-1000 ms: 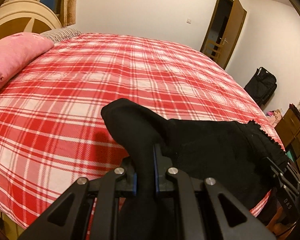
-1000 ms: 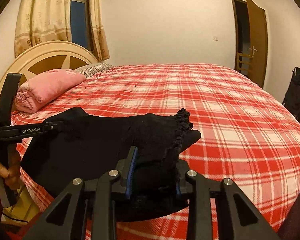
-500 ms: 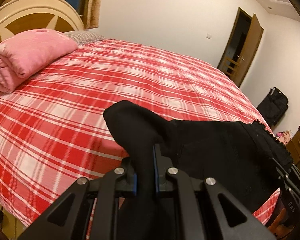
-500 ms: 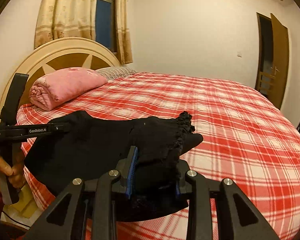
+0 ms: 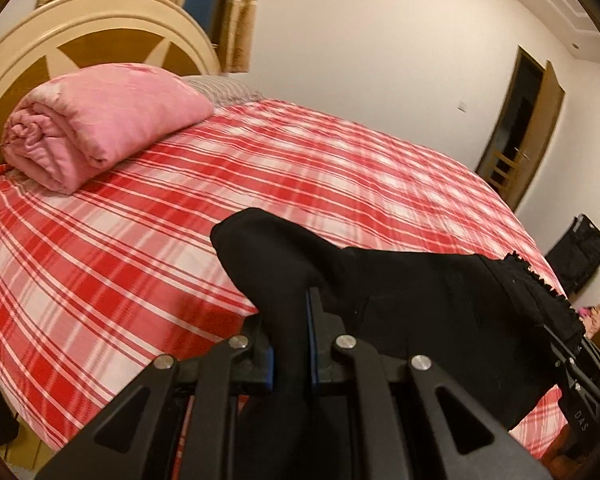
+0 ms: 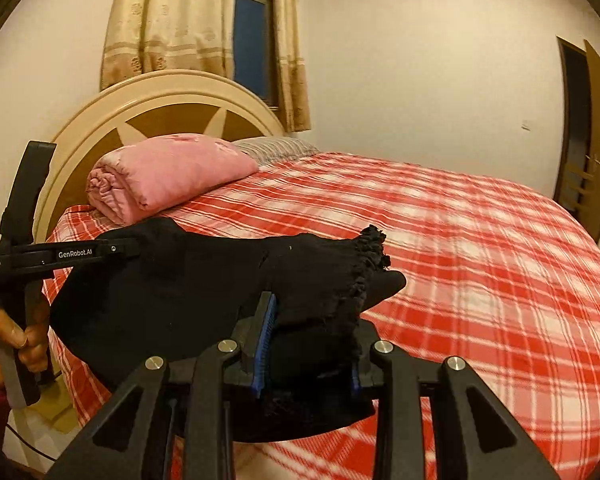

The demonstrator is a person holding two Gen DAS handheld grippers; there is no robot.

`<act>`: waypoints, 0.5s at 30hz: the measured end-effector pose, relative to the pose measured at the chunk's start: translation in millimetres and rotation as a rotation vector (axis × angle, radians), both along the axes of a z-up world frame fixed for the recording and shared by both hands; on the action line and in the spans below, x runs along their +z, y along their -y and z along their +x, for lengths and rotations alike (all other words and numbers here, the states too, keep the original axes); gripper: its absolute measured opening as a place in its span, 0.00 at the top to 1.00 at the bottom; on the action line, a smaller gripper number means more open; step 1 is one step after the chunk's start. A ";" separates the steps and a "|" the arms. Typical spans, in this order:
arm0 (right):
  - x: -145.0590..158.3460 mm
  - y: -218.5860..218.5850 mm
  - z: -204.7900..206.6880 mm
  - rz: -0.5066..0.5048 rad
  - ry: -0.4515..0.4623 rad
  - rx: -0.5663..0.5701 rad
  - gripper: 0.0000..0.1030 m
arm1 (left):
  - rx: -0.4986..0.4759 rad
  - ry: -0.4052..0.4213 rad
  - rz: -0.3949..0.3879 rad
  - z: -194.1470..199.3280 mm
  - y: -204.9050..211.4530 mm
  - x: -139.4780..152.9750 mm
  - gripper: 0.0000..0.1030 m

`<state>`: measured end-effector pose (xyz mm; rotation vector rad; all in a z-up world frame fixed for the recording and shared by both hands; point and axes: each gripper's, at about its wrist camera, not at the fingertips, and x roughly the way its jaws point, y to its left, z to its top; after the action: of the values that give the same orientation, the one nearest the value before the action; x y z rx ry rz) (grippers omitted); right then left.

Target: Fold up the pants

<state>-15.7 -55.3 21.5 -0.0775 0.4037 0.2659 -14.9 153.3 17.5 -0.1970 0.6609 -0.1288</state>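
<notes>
Black pants [image 5: 420, 304] hang stretched between my two grippers above the near edge of the red plaid bed [image 5: 180, 208]. My left gripper [image 5: 290, 320] is shut on one end of the fabric, a fold bulging over its fingertips. In the right wrist view my right gripper [image 6: 308, 344] is shut on a thick bunched wad of the pants [image 6: 204, 292], whose frilled hem [image 6: 374, 248] sticks up above the jaws. The left gripper's body [image 6: 56, 254] shows at the left there, held by a hand [image 6: 8, 336]. The right gripper's body [image 5: 576, 376] shows at the right edge of the left wrist view.
A rolled pink blanket [image 5: 100, 128] lies at the head of the bed by the round headboard [image 6: 168, 104]. A striped pillow [image 6: 276, 146] sits behind it. A curtained window [image 6: 252, 36], a brown door [image 5: 536, 136] and a black bag [image 5: 580, 256] stand around the room.
Both grippers have swung toward the head of the bed and risen a little, carrying the pants. The pink blanket and headboard now fill more of both views. Both grips are unchanged.
</notes>
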 end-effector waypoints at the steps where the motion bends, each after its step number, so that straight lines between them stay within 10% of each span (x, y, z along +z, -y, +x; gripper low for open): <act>1: 0.4 -6.3 5.2 -0.003 0.003 0.009 0.70 | 0.010 0.003 0.001 2.3 -5.1 0.6 0.88; 15: -3.6 -46.3 64.9 -0.015 0.003 0.080 0.70 | 0.113 0.000 0.023 37.4 -42.3 -4.6 0.88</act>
<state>49.2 -9.0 17.9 -0.1087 0.4005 0.3416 22.5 195.7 12.9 -0.2113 0.6495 -0.0127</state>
